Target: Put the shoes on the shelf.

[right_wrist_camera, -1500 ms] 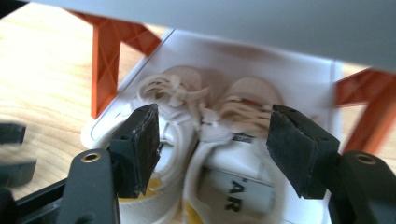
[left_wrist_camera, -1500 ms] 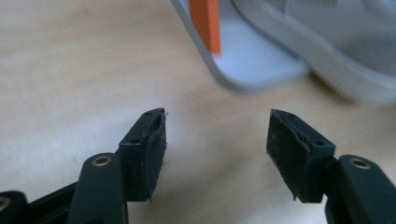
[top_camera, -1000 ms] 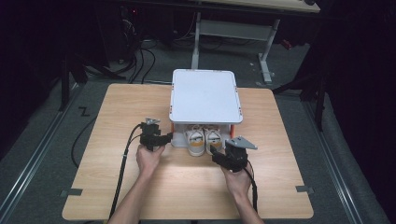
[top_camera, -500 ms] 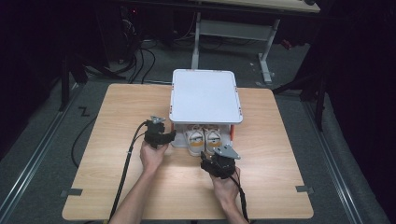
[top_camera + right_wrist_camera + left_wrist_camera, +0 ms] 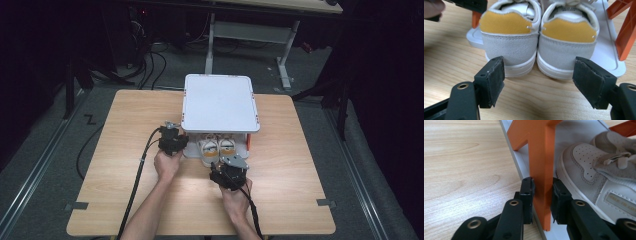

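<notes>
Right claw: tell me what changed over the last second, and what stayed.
The right claw swung in from the right side to the table's middle and now sits open just behind the pair of shoes. The left claw stays clamped on the orange post; shoes and rack unmoved.

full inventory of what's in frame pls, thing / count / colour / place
shoes: 2, white and grey with yellow heels, side by side on the rack's lower shelf, heels toward the person
rack: 1, white shelves, orange posts, far middle of table
orange post: 1, rack's near left corner
table: 1, light wood, centre
left gripper: 1, black, fingers clamped on the orange post
right gripper: 1, black, fingers open just short of the heels
</notes>
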A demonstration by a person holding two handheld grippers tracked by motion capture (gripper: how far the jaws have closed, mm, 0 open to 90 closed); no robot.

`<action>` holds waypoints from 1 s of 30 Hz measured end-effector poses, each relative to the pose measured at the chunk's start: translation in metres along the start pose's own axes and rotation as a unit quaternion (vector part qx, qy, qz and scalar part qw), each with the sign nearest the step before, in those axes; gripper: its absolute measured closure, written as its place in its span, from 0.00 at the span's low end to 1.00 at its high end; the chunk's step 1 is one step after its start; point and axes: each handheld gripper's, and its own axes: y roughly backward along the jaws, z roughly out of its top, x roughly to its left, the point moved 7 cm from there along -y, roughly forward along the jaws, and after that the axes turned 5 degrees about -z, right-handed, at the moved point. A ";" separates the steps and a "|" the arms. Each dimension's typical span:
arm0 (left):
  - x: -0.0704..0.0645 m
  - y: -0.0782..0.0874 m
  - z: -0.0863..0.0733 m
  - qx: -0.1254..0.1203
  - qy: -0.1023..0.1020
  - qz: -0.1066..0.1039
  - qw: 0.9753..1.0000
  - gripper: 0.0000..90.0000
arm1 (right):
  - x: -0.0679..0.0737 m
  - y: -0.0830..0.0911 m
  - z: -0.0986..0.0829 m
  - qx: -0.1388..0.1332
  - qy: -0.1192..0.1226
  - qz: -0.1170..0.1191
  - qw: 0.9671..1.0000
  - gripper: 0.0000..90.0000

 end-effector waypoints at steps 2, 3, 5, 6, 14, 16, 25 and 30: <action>0.000 0.000 0.000 0.001 -0.001 -0.002 1.000 0.82 | 0.000 -0.002 0.001 -0.002 0.000 0.002 1.000 0.29; 0.000 0.000 0.000 0.001 0.000 -0.001 1.000 0.82 | 0.000 -0.003 0.002 -0.002 -0.002 0.003 1.000 0.29; 0.000 0.000 0.000 0.001 0.000 -0.002 1.000 0.83 | 0.001 -0.005 0.004 0.000 0.001 0.001 1.000 0.29; 0.000 0.001 0.000 0.001 -0.001 -0.002 1.000 0.83 | 0.001 -0.007 0.005 0.001 0.001 0.002 1.000 0.29; 0.000 0.002 -0.001 0.004 -0.009 -0.005 1.000 0.83 | 0.002 -0.025 0.018 0.013 0.014 -0.003 1.000 0.30; 0.000 0.002 -0.001 0.004 -0.010 -0.006 1.000 0.83 | 0.002 -0.030 0.021 0.015 0.016 -0.004 1.000 0.30; -0.001 0.003 -0.001 0.006 -0.015 -0.006 1.000 0.83 | 0.001 -0.050 0.030 0.001 0.034 -0.009 0.999 0.31; 0.000 0.003 -0.001 0.005 -0.014 -0.007 1.000 0.83 | -0.001 -0.052 0.031 -0.007 0.020 0.005 1.000 0.31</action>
